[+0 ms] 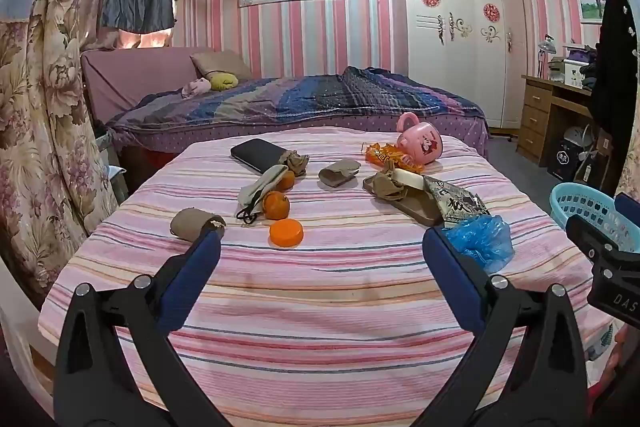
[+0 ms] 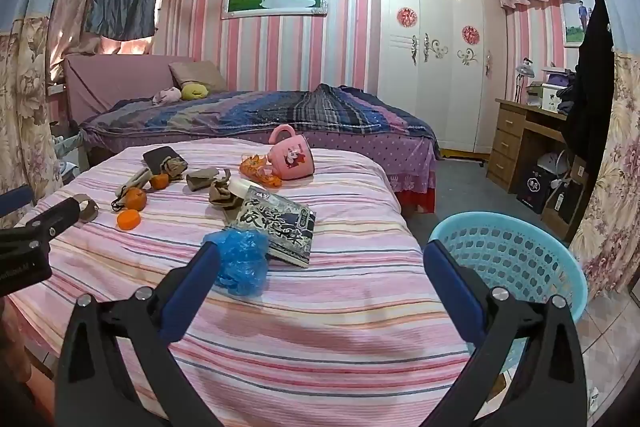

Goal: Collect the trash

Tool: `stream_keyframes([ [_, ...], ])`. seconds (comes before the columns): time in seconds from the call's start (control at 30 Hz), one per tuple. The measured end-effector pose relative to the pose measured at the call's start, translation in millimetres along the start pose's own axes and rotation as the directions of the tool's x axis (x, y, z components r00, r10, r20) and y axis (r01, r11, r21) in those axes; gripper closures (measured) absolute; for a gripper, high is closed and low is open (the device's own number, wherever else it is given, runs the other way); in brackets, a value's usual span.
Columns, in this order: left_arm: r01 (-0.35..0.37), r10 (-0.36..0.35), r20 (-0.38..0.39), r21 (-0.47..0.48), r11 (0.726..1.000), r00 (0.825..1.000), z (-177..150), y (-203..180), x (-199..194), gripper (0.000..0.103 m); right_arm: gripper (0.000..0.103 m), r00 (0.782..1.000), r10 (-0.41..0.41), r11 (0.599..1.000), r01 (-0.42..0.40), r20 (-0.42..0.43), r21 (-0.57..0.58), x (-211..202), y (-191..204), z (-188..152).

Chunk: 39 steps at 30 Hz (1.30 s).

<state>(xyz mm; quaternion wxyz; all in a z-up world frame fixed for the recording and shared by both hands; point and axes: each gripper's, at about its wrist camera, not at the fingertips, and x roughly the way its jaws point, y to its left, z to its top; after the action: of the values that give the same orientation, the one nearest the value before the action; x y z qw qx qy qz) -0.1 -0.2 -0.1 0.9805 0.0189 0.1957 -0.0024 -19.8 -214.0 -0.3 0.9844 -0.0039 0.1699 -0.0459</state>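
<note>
Left gripper (image 1: 322,239): tilted a little downward over the near part of the striped bed cover (image 1: 320,307), jaws spread wide, nothing between them; its left fingertip lies in front of a brown paper roll (image 1: 192,223), its right fingertip in front of the blue plastic bag (image 1: 480,237)

Right gripper (image 2: 322,251): same downward tilt, jaws spread wide and empty; left fingertip overlaps the blue plastic bag (image 2: 240,261) in the picture, right fingertip stands before the light blue basket (image 2: 520,259), which sits off the right edge of the bed, open mouth tipped toward the camera

Items on the cover, from the left wrist view:
- orange round lid (image 1: 286,233), flat, nearest the middle
- two tangerines (image 1: 276,205), beside a pale cloth pouch (image 1: 260,189) whose long axis runs from near left to far right
- dark flat case (image 1: 256,155), far left, long axis slanting left to right
- crumpled brown wrappers (image 1: 340,173), mid-bed
- brown tray (image 1: 408,201) with crumpled paper and a white bar on it, long axis running from far left toward near right
- black-and-white printed packet (image 1: 460,207), lying flat, touching the tray and the blue bag
- orange snack wrapper (image 1: 384,155), far side, against the pink mug (image 1: 422,143), which lies on its side with handle to the left

Beyond: a second bed with purple bedding (image 1: 300,99), white wardrobe (image 1: 456,39), wooden desk (image 1: 552,115)
</note>
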Motion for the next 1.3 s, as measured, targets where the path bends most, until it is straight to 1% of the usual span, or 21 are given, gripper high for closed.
stream_keyframes([
  [0.17,-0.002,0.002,-0.003,-0.009,1.0,1.0,0.5,4.4,1.2,0.005,0.004,1.0,-0.002,1.0,0.002,0.001,-0.002,-0.6,-0.4,0.1],
  [0.33,0.001,-0.001,-0.007,-0.016,1.0,1.0,8.5,10.1,2.0,0.005,0.004,1.0,-0.007,1.0,0.007,-0.003,-0.006,1.6,0.4,-0.6],
  [0.43,-0.008,0.008,0.006,-0.004,1.0,1.0,1.5,0.9,-0.9,0.005,0.004,1.0,-0.003,1.0,0.003,-0.001,-0.005,-0.7,-3.6,3.6],
  [0.47,-0.008,0.008,0.004,-0.005,1.0,1.0,1.5,0.9,-0.9,0.005,0.004,1.0,-0.003,1.0,0.003,-0.001,-0.004,-5.6,-5.7,6.0],
  [0.7,-0.022,0.022,0.001,0.007,1.0,1.0,-0.2,0.6,1.5,0.005,0.004,1.0,-0.001,1.0,0.001,0.002,0.001,-7.1,-6.9,2.7],
  [0.9,-0.02,0.02,0.001,0.006,1.0,1.0,-0.9,-1.1,1.9,0.005,0.004,1.0,-0.009,1.0,0.009,-0.003,-0.003,1.5,-3.7,-0.5],
  [1.3,-0.023,0.023,0.001,0.004,1.0,1.0,-1.3,-1.3,1.8,0.005,0.004,1.0,-0.012,1.0,0.012,-0.002,-0.006,2.9,-2.6,-2.1],
])
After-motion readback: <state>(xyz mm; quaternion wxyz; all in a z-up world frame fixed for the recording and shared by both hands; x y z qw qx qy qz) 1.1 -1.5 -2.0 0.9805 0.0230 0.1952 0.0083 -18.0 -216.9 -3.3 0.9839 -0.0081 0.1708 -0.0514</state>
